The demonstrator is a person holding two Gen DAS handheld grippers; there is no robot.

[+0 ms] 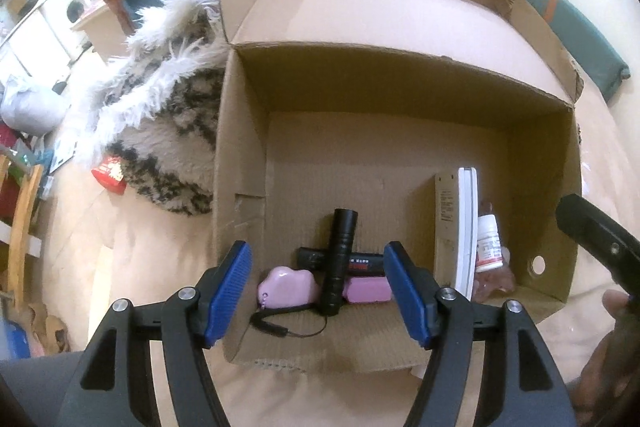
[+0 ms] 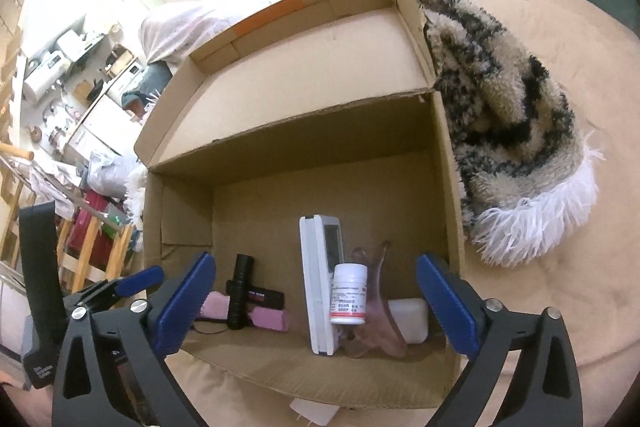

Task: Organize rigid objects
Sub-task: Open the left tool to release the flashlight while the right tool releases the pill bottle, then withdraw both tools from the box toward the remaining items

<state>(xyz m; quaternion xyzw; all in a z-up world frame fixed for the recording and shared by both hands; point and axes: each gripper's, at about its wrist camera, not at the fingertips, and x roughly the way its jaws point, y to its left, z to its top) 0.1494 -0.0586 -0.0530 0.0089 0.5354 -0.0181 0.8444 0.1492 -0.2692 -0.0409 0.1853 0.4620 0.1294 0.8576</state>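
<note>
Items sat grouped along the near wall of the cardboard box (image 1: 400, 87), lower centre of frame: black flashlight (image 1: 340, 259) laid across pink cases (image 1: 286, 287), white remote (image 2: 320, 287) on edge beside pill bottle (image 2: 349, 295). Left claw (image 1: 318, 291) and right claw (image 2: 316, 303) both gaped, empty, touching nothing.
</note>
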